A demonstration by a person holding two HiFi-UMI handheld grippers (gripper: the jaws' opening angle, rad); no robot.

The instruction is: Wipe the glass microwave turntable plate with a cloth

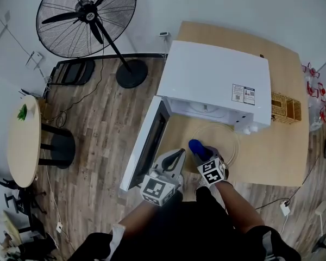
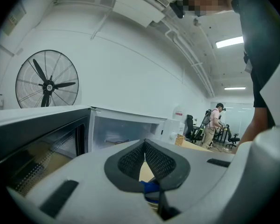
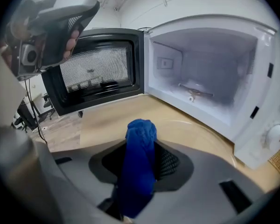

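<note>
The glass turntable plate lies flat on the wooden table in front of the open white microwave. My right gripper is shut on a bunched blue cloth, which is held over the plate's near left part. In the right gripper view the cloth sticks up between the jaws of that gripper, with the plate just beyond. My left gripper is raised beside it with its jaws together on nothing, tilted upward. It also shows at the right gripper view's top left.
The microwave door hangs open to the left over the table's edge. The cavity holds only the roller ring. A wicker basket sits at the table's right. On the floor stand a fan, a round side table and a black stool.
</note>
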